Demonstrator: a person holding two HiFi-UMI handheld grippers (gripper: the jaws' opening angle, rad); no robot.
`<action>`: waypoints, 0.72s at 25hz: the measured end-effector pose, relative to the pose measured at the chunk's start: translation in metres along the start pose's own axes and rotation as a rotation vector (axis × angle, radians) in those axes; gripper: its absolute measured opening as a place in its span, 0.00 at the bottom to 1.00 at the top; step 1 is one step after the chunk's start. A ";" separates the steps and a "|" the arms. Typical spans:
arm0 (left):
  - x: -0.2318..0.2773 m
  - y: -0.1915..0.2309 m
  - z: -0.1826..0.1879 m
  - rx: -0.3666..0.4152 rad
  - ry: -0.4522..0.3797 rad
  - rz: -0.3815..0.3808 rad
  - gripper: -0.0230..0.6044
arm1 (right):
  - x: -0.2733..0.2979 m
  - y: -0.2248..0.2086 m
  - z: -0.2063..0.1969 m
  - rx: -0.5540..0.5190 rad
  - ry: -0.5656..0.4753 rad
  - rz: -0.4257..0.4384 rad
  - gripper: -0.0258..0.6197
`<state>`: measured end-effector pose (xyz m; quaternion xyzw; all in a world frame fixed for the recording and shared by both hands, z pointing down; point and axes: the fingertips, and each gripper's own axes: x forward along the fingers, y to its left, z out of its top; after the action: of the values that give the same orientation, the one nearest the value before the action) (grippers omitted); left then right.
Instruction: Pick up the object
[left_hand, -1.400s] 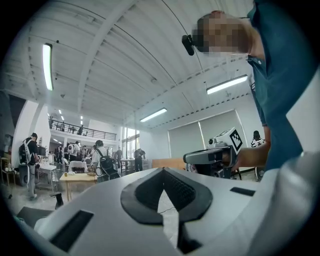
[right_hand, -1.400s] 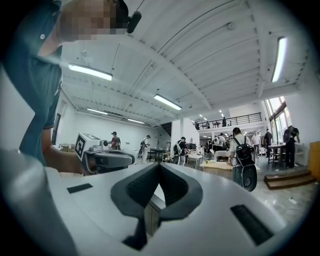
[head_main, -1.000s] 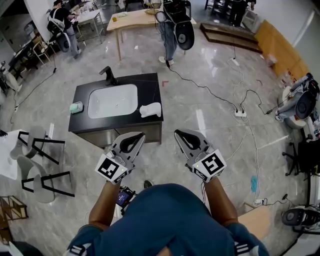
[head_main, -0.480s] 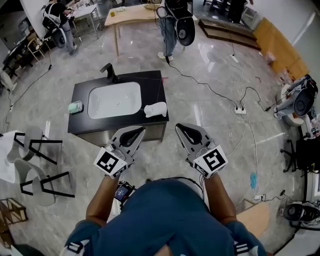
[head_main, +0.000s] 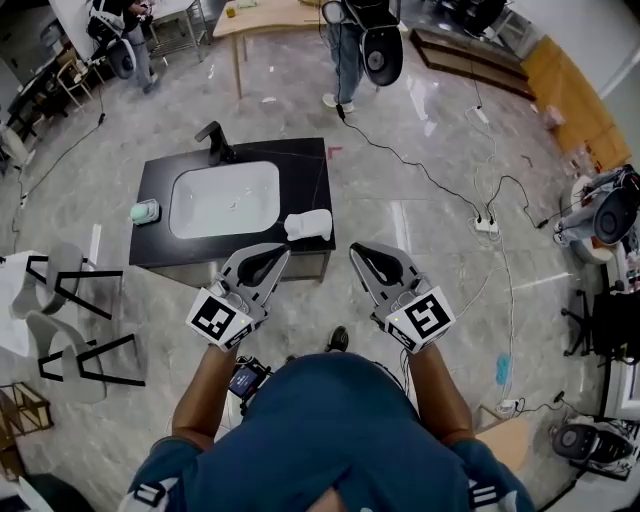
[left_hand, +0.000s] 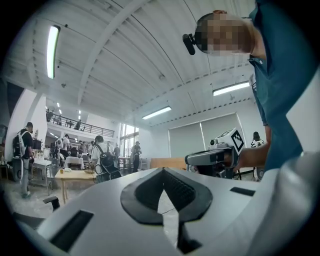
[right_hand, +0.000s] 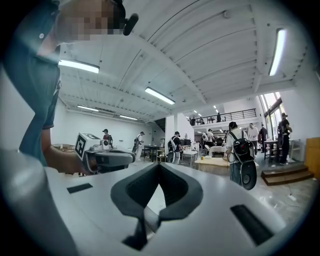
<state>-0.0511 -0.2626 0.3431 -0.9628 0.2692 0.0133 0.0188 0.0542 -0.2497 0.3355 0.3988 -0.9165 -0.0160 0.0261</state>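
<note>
1. Holding the left tongs (head_main: 282, 251) and the right tongs (head_main: 356, 249) side by side over the floor, just short of the near edge of the desk (head_main: 300, 170). Both pressed together, with nothing pinched.
2. Probably after the white cloth (head_main: 308, 225), lying on the black top at the near right corner, just right of the basin (head_main: 222, 200). Cannot rule out the small green thing (head_main: 145, 211) at the left edge, since the task names neither.
3. Judging by the rumpled, folded look of the cloth: soft, light and limp. No danger of breaking and little of slipping, but likely to sag and fall open once lifted.
4. Must spread one pair of tongs before anything else. Then best to pinch across the thick middle of the fold, through several layers at once, not at a loose corner.
5. Lies ahead, roughly between the lines of the two tongs, so within reach of either.
6. As for the green thing: too small to tell what it is. Possibly slick if soap, so safer taken by its sides.
</note>
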 end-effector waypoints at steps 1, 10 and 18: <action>0.007 0.003 -0.001 0.003 0.003 0.004 0.04 | 0.003 -0.008 0.000 0.002 -0.004 0.006 0.06; 0.062 0.019 -0.007 0.019 0.024 0.060 0.04 | 0.015 -0.063 -0.003 0.009 -0.025 0.079 0.06; 0.094 0.033 -0.004 0.057 0.080 0.051 0.04 | 0.019 -0.094 0.003 0.010 -0.067 0.097 0.06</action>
<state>0.0124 -0.3397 0.3431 -0.9545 0.2942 -0.0325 0.0350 0.1095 -0.3277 0.3286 0.3532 -0.9352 -0.0232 -0.0059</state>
